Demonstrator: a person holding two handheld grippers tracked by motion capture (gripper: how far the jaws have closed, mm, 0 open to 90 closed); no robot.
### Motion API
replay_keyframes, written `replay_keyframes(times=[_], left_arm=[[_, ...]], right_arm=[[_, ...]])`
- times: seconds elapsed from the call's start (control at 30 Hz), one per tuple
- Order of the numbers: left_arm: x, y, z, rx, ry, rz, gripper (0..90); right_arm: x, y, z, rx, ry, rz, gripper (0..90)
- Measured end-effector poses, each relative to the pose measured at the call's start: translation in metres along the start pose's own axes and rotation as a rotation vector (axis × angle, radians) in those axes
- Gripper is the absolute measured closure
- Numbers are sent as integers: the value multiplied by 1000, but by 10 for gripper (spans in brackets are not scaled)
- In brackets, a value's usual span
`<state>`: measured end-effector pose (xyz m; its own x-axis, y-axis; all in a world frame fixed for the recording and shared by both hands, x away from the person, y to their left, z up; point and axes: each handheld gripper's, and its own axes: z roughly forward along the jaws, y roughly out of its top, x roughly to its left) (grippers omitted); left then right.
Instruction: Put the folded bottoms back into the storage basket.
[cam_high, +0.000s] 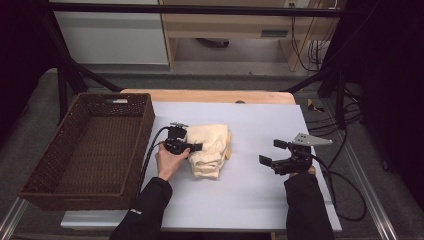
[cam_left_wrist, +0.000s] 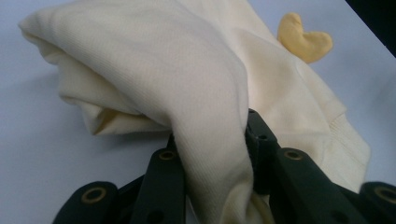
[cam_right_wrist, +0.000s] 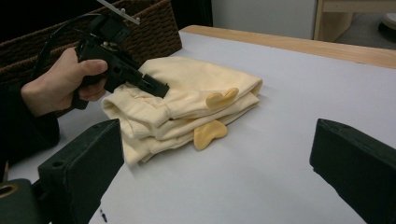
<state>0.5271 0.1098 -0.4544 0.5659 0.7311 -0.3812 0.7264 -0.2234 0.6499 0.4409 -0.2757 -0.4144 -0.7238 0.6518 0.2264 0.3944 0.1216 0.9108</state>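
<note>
Left gripper view: left gripper (cam_left_wrist: 212, 154) clamped on top fold of folded cream garment (cam_high: 210, 149), mid-bench, basket (cam_high: 131, 131) at 9 o'clock. Right gripper (cam_high: 276, 154) open, idle. Risk: lifting one layer unfolds stack.

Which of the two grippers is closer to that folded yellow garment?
Left. The left gripper is clamped on the garment at its basket-side edge; the right gripper hovers open, apart from it.

A lab-like recording room: black frame rig (cam_high: 190, 9), loose cables (cam_high: 345, 125), covered table (cam_high: 260, 200), grey floor.
</note>
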Motion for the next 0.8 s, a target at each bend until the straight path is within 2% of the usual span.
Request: replay_keyframes(times=[0.8], left_arm=[[-16, 8, -10, -26, -11, 41, 727]], right_arm=[[0, 0, 0, -4, 0, 2, 33]])
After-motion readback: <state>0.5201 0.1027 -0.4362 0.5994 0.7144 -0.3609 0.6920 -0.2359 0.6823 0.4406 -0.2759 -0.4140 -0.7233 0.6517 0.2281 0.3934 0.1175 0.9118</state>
